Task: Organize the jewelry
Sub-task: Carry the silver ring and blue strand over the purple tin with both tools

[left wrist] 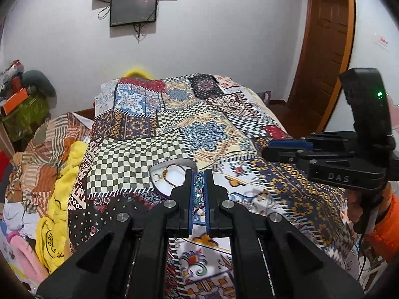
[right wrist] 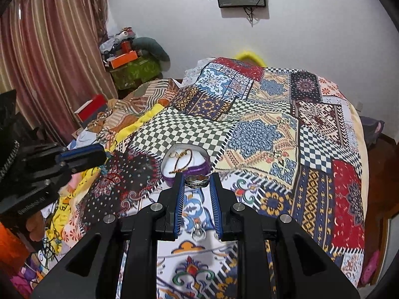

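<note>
A purple-walled round box with a white inside holds a brown cord bracelet; it also shows in the left wrist view. My left gripper is shut on a blue beaded bracelet, just right of the box. My right gripper is shut on a silver ring at the box's near rim. A small silver ring lies on the bedspread between the right fingers. The other gripper shows in each view, the right gripper and the left gripper.
A patchwork bedspread covers the bed. Crumpled clothes and a yellow cloth lie along its left side. Boxes and a green bag stand by the curtain. A wooden door is at the right.
</note>
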### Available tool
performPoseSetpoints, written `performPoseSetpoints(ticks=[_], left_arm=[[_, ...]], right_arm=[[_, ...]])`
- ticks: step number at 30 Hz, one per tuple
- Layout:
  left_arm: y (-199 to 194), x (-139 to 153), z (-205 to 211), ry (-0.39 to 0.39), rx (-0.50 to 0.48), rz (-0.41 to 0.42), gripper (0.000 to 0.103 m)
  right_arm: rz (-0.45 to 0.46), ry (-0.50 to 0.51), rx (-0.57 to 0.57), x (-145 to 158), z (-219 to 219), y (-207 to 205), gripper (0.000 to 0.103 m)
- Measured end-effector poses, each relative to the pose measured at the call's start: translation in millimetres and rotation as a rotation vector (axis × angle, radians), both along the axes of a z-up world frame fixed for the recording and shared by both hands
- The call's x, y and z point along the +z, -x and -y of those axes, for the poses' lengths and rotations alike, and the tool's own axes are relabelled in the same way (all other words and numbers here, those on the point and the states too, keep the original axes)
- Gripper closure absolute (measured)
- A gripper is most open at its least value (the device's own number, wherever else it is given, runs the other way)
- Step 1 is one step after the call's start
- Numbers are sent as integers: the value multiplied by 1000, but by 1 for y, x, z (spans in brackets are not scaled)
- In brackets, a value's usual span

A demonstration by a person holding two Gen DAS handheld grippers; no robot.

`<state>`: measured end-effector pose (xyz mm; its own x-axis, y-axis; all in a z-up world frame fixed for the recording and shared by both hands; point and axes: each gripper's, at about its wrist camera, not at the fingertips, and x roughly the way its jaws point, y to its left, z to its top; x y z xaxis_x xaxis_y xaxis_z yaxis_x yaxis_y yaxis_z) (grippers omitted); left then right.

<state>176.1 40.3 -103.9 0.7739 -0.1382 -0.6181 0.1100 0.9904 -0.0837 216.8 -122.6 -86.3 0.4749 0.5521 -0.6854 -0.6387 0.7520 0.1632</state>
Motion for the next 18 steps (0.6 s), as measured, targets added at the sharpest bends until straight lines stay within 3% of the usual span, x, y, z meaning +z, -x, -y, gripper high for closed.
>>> performPoseSetpoints(ticks=[18], left_arm=[[-58,3,-33,5,29,37,98]], right_arm=[[-21,-5,13,-9,-37,-53,85]])
